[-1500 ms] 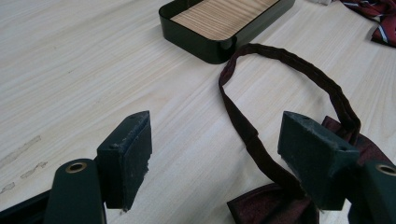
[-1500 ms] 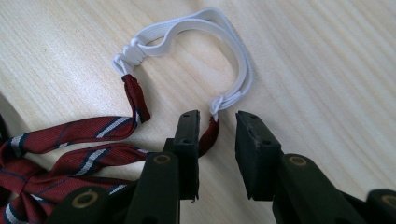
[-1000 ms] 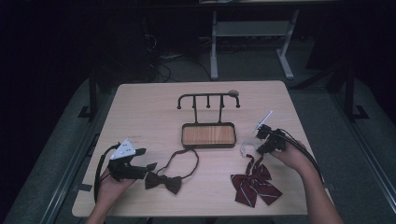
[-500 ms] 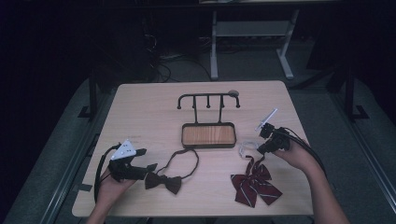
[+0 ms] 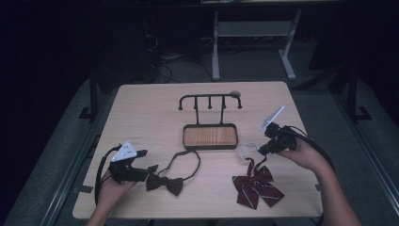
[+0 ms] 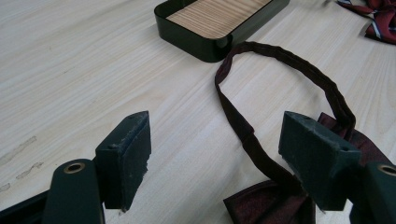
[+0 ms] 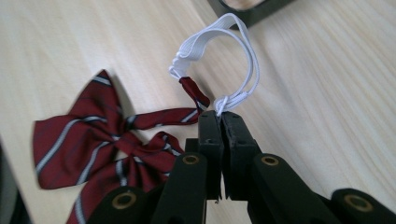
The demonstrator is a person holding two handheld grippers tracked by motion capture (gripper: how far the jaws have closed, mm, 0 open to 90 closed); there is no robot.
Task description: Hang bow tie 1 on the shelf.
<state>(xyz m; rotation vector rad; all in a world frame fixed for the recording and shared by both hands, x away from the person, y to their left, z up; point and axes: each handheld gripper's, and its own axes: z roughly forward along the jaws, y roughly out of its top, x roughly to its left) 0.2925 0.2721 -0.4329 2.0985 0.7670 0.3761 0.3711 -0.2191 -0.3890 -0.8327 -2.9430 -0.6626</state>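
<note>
A red striped bow tie (image 5: 256, 184) (image 7: 98, 135) lies at the front right of the table, its white elastic loop (image 5: 246, 149) (image 7: 224, 56) lifted off the wood. My right gripper (image 5: 262, 149) (image 7: 222, 117) is shut on that white loop, just above the bow. A dark maroon bow tie (image 5: 164, 182) (image 6: 266, 205) with a dark neck band (image 5: 188, 162) (image 6: 280, 60) lies at the front left. My left gripper (image 5: 151, 169) (image 6: 217, 149) stands open low over the table, its right pad beside the band where it meets the bow.
A black stand (image 5: 210, 100) with several hooks rises from a black tray with a wooden floor (image 5: 210, 136) (image 6: 219, 21) at the table's middle. The table's front edge lies close below both bows. Cables trail from each gripper.
My right gripper has risen a little with the white loop, lifting it off the table; the striped bow's top follows. The left gripper has stayed put.
</note>
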